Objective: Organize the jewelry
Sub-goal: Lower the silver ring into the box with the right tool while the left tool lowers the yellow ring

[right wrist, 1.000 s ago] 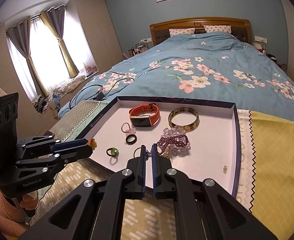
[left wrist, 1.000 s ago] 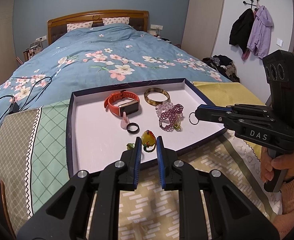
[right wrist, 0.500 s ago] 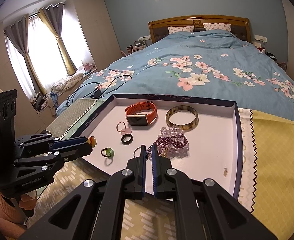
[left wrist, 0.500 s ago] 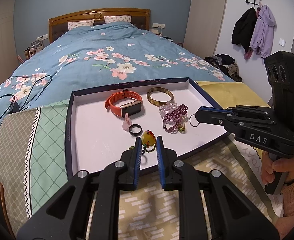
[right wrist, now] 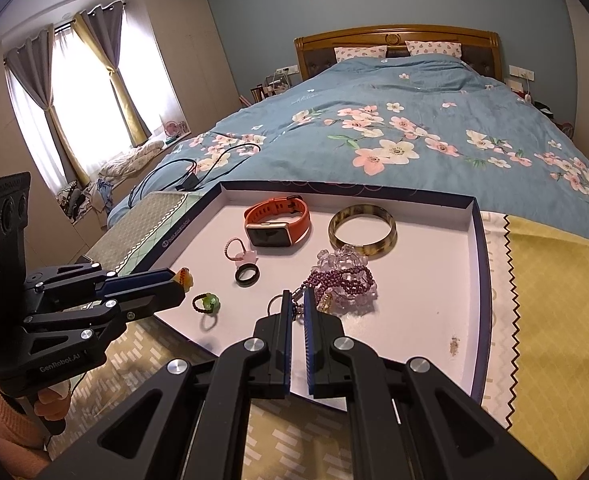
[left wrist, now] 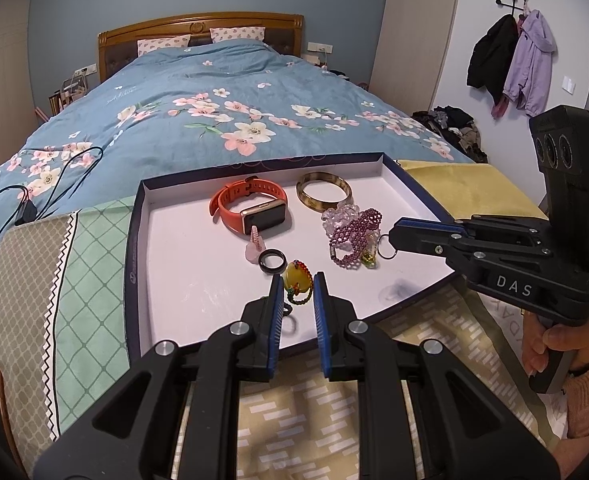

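Observation:
A shallow white tray [left wrist: 198, 272] with a dark rim lies at the foot of the bed. In it are an orange smartwatch [left wrist: 250, 208], a tortoiseshell bangle [left wrist: 324, 196], purple and clear bead bracelets [left wrist: 352, 232], a black ring [left wrist: 272, 261], a pink ring [left wrist: 254, 244] and a green bead ring [right wrist: 206, 303]. My left gripper [left wrist: 298, 284] is shut on a yellow beaded pendant [left wrist: 297, 278] above the tray's near edge. My right gripper [right wrist: 298, 304] is shut on a silver key ring [right wrist: 275, 304] tied to the purple beads.
The tray rests on patchwork cloth [left wrist: 54, 280] over a blue floral duvet [left wrist: 214, 112]. A black cable and charger [left wrist: 26, 208] lie at left. Coats [left wrist: 510, 60] hang on the right wall. Curtained windows [right wrist: 82, 96] are far left.
Both grippers keep their grip and have hardly moved. The views have shifted slightly, with the tray now a little higher and closer.

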